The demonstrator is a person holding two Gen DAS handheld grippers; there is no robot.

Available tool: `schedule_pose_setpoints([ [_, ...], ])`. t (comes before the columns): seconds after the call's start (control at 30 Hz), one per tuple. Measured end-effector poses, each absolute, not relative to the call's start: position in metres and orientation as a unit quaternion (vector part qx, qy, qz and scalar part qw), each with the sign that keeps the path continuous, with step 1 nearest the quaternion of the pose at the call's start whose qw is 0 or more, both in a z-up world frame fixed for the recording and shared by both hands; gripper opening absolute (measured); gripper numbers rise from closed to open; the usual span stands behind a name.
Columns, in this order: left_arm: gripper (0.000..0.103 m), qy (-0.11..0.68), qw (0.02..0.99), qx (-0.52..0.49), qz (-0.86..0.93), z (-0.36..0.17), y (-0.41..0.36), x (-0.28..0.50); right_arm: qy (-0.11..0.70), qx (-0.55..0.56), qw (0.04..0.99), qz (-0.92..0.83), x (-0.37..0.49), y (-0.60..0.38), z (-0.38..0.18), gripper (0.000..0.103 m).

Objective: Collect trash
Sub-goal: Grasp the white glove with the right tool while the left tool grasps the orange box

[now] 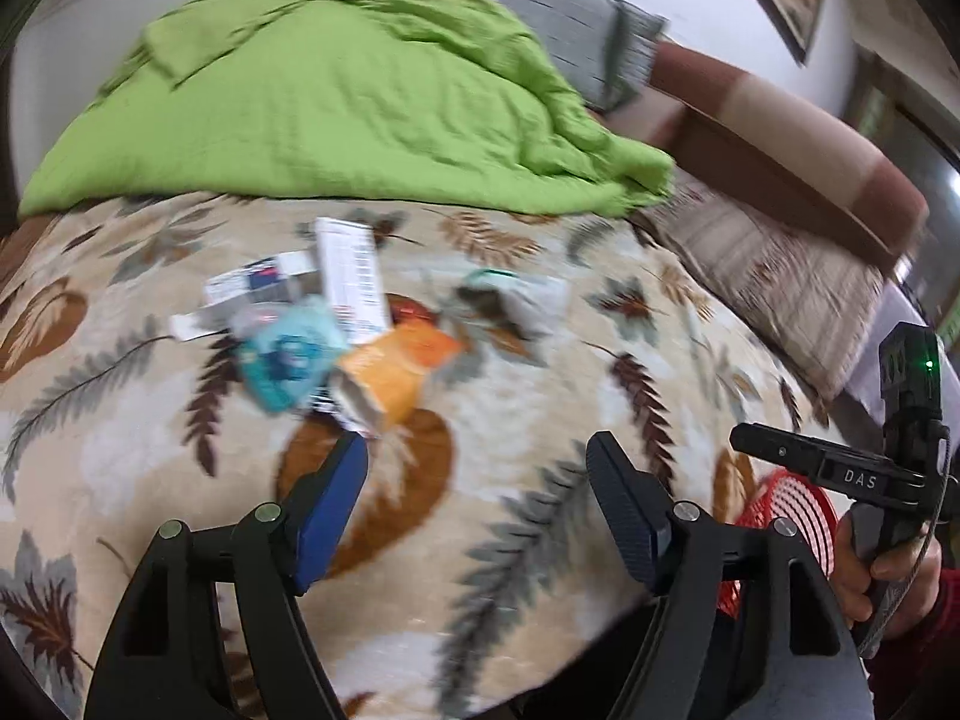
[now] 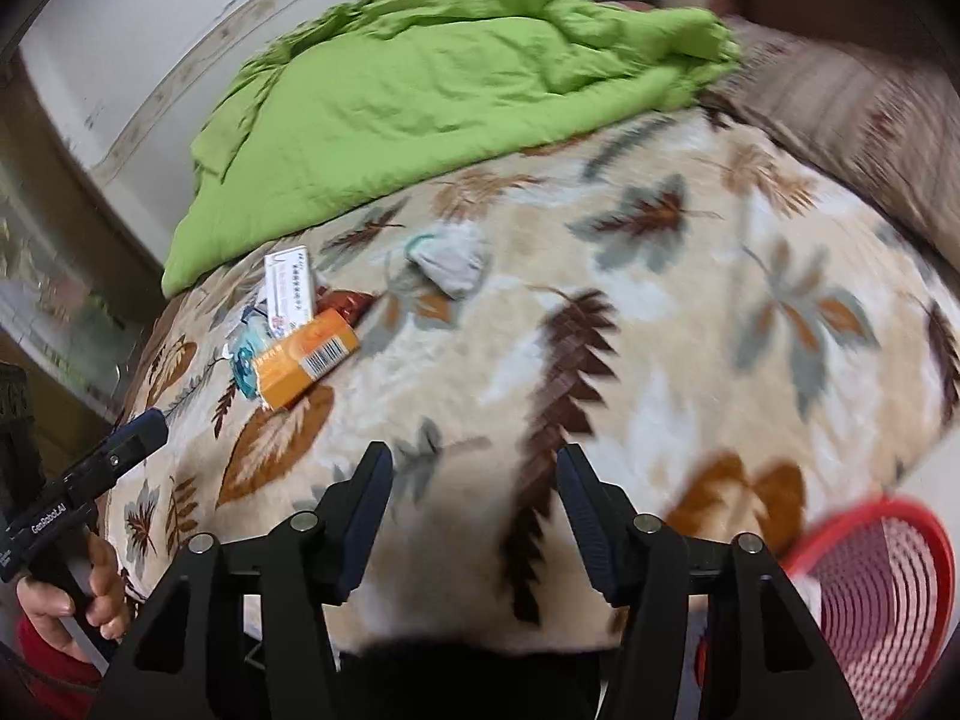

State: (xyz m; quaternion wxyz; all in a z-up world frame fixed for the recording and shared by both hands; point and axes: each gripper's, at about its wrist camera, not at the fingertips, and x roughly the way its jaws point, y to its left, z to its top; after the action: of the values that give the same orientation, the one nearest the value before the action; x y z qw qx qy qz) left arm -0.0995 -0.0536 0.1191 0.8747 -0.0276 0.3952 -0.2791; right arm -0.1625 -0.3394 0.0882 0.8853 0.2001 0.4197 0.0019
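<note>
— Above the leaf-print blanket (image 1: 510, 396), what do both tools hold?
— Nothing: left gripper (image 1: 477, 468) and right gripper (image 2: 474, 480) stand parted, empty.
— The trash?
— Orange box (image 1: 390, 372), white box (image 1: 351, 276) and teal wrapper (image 1: 288, 360) clustered ahead; red basket (image 2: 870, 588) beside the bed's edge.

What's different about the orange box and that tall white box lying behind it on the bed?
The orange box is bright orange with a barcode on one face; the white box is white with printed text and a red mark. The orange box lies nearer the grippers, the white box farther back, towards the green quilt. Both are small cardboard cartons lying flat in one litter pile on the leaf-patterned blanket.
</note>
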Motion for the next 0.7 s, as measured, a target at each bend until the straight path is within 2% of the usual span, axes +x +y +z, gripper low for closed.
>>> schedule_pose_setpoints([
  [0.03, 0.075, 0.396, 0.876, -0.032, -0.274, 0.118, -0.049, -0.096, 0.421, 0.192, 0.886, 0.003, -0.15, -0.337, 0.088, 0.071],
  [0.3, 0.075, 0.41, 0.876, -0.026, -0.253, 0.098, -0.036, -0.073, 0.411, 0.164, 0.897, 0.005, -0.055, -0.336, 0.075, 0.076],
  [0.63, 0.075, 0.416, 0.865, 0.039, -0.277, 0.083, -0.07, -0.036, 0.421, 0.157, 0.894, -0.005, 0.039, -0.342, 0.038, 0.076],
  [0.7, 0.075, 0.419, 0.863, 0.045, -0.279, 0.08, -0.076, -0.028, 0.428, 0.157, 0.89, -0.006, 0.051, -0.341, 0.031, 0.072],
])
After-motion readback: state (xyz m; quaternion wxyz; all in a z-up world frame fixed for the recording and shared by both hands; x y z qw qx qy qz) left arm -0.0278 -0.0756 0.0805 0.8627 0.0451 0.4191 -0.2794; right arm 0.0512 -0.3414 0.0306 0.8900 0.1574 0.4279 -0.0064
